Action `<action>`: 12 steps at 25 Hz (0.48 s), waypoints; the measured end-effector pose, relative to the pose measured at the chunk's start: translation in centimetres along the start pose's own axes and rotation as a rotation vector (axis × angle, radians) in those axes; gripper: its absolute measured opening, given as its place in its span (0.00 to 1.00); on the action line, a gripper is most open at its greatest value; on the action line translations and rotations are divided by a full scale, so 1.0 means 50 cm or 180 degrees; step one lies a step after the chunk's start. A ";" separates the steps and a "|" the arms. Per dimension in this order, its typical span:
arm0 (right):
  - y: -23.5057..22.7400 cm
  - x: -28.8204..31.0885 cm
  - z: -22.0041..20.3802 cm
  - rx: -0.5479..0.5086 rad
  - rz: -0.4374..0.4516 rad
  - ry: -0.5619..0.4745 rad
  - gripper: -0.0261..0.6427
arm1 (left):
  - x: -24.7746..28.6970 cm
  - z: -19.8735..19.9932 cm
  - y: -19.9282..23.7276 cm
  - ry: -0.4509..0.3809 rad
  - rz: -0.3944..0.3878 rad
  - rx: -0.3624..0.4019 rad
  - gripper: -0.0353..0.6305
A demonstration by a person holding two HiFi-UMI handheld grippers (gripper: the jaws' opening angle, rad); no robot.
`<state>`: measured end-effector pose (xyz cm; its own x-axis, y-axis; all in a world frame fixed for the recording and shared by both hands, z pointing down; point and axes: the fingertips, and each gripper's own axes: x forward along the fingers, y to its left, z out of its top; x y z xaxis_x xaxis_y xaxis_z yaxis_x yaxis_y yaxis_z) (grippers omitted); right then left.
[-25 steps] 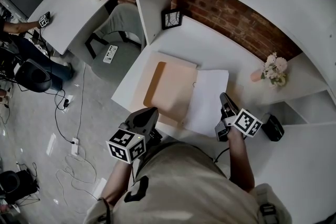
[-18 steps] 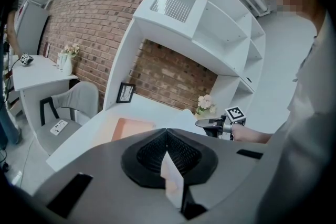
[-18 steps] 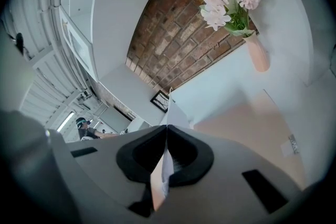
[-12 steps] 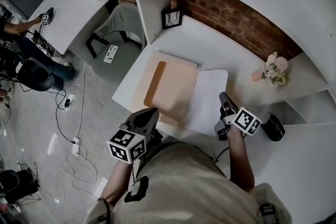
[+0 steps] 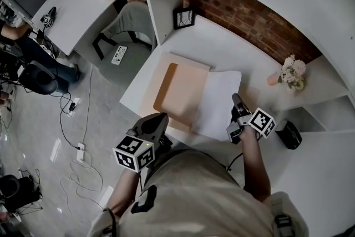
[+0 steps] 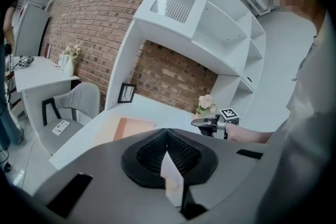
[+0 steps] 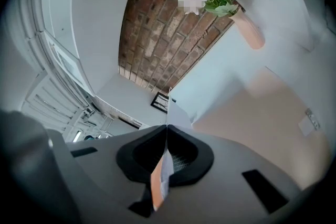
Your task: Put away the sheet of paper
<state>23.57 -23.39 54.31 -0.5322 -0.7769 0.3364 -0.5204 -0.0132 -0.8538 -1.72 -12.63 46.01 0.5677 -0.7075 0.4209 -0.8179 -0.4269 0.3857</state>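
At the near left, the left gripper (image 5: 160, 118) hangs off the near edge of the white desk (image 5: 222, 50), close to the person's body. Its jaws are pressed together, they grip nothing of the task, and it is well apart from the paper. Just beyond it an open folder (image 5: 173, 94) lies flat on the desk, its orange inner face on the left and a paler tan flap showing further right. The sheet of paper (image 5: 217, 104) lies over the folder's right part, its left portion on the folder and its right edge at the right gripper (image 5: 236, 99). That gripper's jaws are closed on the sheet: in its own view a thin white edge runs up from between them, with the tan flap beside it. At the far right a vase of flowers (image 5: 288, 76) stands clear of all this. As I judge it, the task is partway through. The sheet is gripped and over the open folder, but it is not yet laid squarely inside, and the folder is not shut.
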 end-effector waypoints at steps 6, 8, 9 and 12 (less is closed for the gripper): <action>-0.023 0.011 -0.005 0.0015 -0.0115 0.0048 0.08 | -0.005 -0.005 0.003 -0.0011 0.0019 -0.0019 0.08; -0.027 0.013 -0.004 0.0032 -0.0136 0.0043 0.08 | -0.007 -0.003 0.005 -0.0017 0.0025 -0.0022 0.08; -0.029 0.014 -0.002 0.0039 -0.0145 0.0037 0.08 | -0.008 -0.001 0.006 -0.0022 0.0026 -0.0021 0.08; -0.036 0.015 -0.001 0.0051 -0.0186 0.0022 0.08 | -0.009 0.002 0.007 -0.0035 0.0029 -0.0016 0.08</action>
<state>24.07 -23.90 56.12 -0.5059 -0.7701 0.3886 -0.5400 -0.0685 -0.8389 -2.30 -12.52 45.86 0.5591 -0.7176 0.4153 -0.8226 -0.4175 0.3861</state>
